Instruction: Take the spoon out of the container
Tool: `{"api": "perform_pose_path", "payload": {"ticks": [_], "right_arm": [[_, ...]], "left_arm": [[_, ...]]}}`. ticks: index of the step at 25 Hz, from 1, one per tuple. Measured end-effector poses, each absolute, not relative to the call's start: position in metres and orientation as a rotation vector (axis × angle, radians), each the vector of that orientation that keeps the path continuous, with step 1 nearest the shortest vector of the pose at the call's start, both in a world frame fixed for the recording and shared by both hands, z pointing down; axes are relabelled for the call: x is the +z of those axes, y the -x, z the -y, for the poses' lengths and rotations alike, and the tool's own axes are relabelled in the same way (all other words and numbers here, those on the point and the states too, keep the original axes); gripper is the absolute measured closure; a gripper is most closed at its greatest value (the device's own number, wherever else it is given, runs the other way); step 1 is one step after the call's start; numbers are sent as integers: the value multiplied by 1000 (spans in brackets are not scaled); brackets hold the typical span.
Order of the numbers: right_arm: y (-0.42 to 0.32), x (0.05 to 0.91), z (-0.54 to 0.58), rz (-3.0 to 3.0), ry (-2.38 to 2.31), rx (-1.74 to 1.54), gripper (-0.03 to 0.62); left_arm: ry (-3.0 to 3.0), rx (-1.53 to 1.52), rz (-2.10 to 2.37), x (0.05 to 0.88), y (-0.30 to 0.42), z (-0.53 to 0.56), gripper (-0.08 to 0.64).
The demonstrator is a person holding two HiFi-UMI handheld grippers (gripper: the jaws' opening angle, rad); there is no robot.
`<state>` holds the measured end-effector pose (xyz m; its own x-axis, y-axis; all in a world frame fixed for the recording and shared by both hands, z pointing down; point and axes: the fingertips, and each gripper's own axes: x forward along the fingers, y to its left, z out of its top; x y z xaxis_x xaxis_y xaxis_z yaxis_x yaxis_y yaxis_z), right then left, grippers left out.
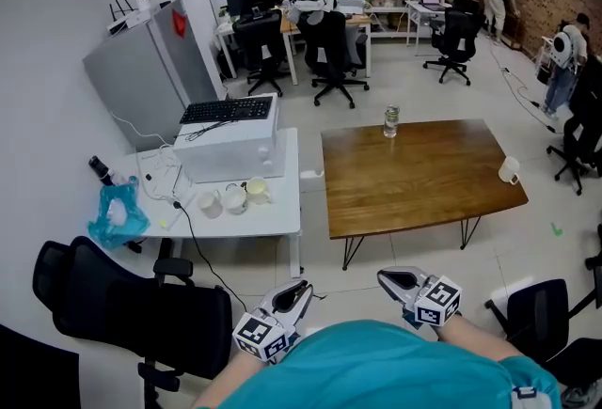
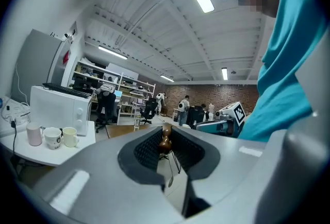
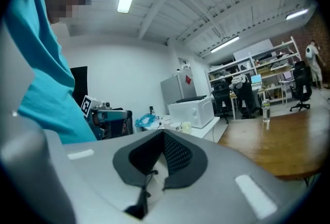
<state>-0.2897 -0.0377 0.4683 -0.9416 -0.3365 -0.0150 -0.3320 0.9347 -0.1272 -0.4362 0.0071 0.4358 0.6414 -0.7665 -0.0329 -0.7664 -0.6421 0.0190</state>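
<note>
No spoon shows in any view. Three mugs (image 1: 231,199) stand on the white table (image 1: 268,217), and they appear again in the left gripper view as mugs (image 2: 53,137). A single white mug (image 1: 509,171) sits at the right edge of the wooden table (image 1: 423,180). Both grippers are held low, close to the person's teal shirt and far from both tables. My left gripper (image 1: 299,291) (image 2: 165,141) shows a narrow gap with nothing in it; the wooden table is visible through the gap. The tips of my right gripper (image 1: 388,277) (image 3: 162,134) meet, with nothing between them.
A microwave (image 1: 233,146) with a keyboard (image 1: 226,109) on top stands on the white table, next to cables and a blue bag (image 1: 118,215). A water bottle (image 1: 391,120) stands on the wooden table. A black office chair (image 1: 132,306) is at my left. People stand at the far right.
</note>
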Motion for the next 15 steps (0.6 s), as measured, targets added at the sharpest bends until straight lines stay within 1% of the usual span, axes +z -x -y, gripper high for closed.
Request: {"api": "perform_pose_path", "payload": {"ticks": [9, 15], "right_arm": [[286, 465, 40, -3053, 480, -189, 592], [290, 472, 40, -3060, 474, -191, 592]], "left_arm": [[-2865, -58, 1352, 428, 425, -9, 509], [-2862, -51, 1345, 438, 428, -8, 509]]}}
